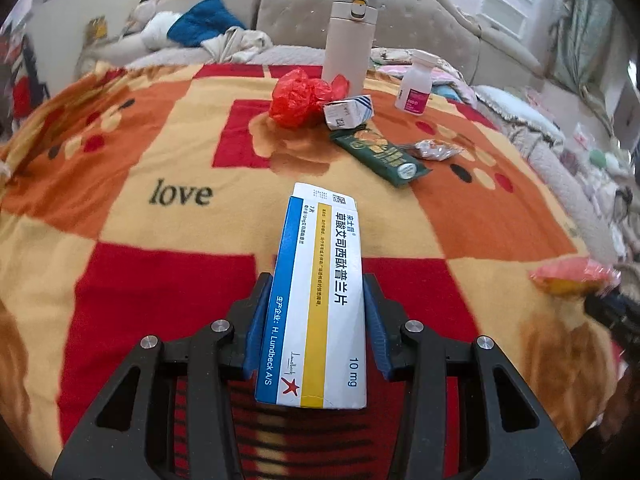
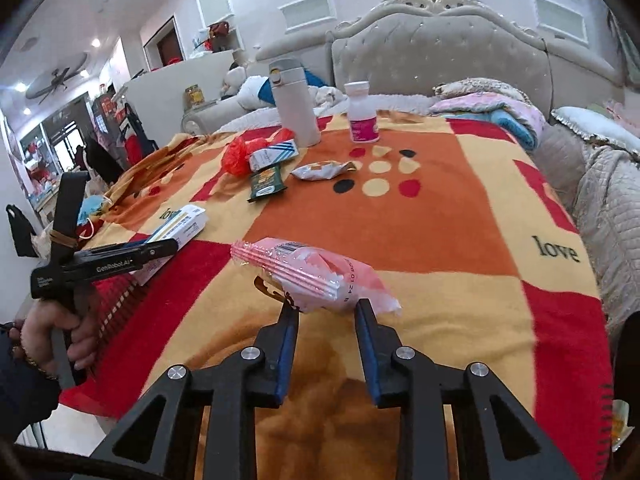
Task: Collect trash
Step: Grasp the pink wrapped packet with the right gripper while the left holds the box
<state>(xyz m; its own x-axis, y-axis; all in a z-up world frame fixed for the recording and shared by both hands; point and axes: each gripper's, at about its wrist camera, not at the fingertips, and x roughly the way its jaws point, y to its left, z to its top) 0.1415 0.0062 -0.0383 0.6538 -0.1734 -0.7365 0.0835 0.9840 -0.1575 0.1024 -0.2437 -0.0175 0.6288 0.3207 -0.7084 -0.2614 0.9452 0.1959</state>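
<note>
My left gripper is shut on a white, blue and yellow medicine box, held lengthwise between the blue pads above the blanket. In the right wrist view the same box sticks out of the left gripper, which a hand holds. My right gripper is shut on the near end of a pink plastic packet, pinched at the fingertips. Farther back lie a crumpled red bag, a small white and blue carton, a green wrapper and a silver wrapper.
A red, orange and yellow blanket covers the surface. A tall white flask and a white bottle with a pink label stand at the far edge. Behind them are a padded headboard and piled bedding.
</note>
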